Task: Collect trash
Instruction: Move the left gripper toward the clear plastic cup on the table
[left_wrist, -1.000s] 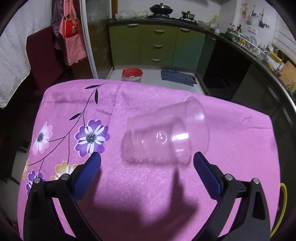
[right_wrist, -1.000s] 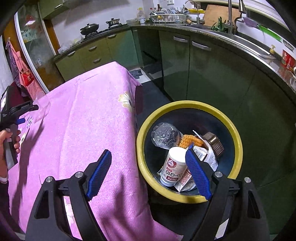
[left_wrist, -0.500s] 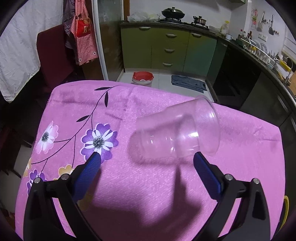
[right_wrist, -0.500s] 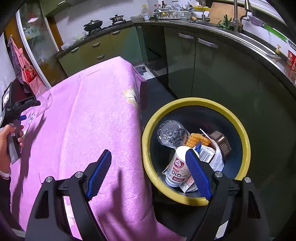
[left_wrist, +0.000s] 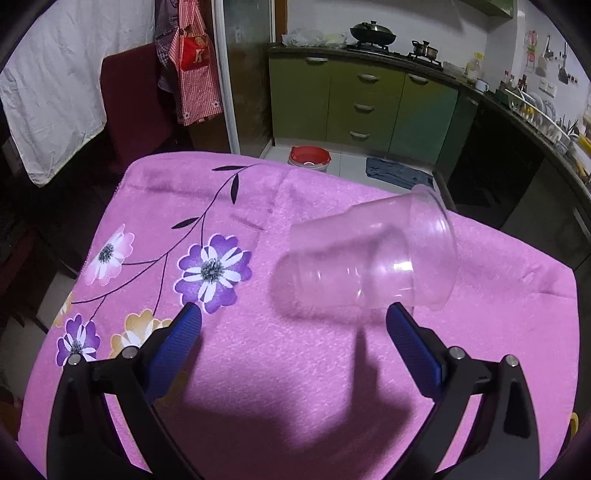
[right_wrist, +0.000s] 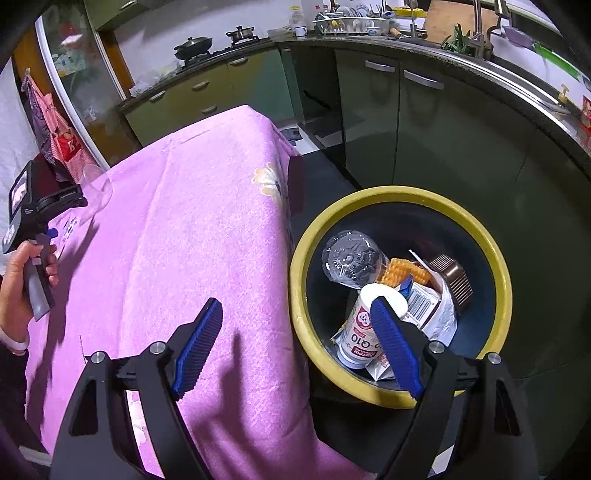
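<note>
A clear plastic cup (left_wrist: 369, 258) lies on its side on the pink flowered tablecloth (left_wrist: 258, 369), mouth to the right. My left gripper (left_wrist: 291, 317) is open, its blue pads just short of the cup, one on each side. My right gripper (right_wrist: 295, 317) is open and empty, above the table's edge beside a yellow-rimmed bin (right_wrist: 491, 251). The bin holds a clear bottle (right_wrist: 351, 262), a white container (right_wrist: 365, 328) and wrappers. The cup (right_wrist: 98, 184) and the left gripper (right_wrist: 33, 218) show far left in the right wrist view.
Green kitchen cabinets (left_wrist: 362, 107) and a dark counter (left_wrist: 517, 122) run behind the table. A red bowl (left_wrist: 309, 157) and a blue cloth (left_wrist: 399, 173) lie on the floor. A dark red chair (left_wrist: 136, 110) stands at the table's far left corner.
The cup has shifted right and up in the left wrist view as the left gripper turned left. The right gripper has drawn slightly left; the bin has slid right in its view.
</note>
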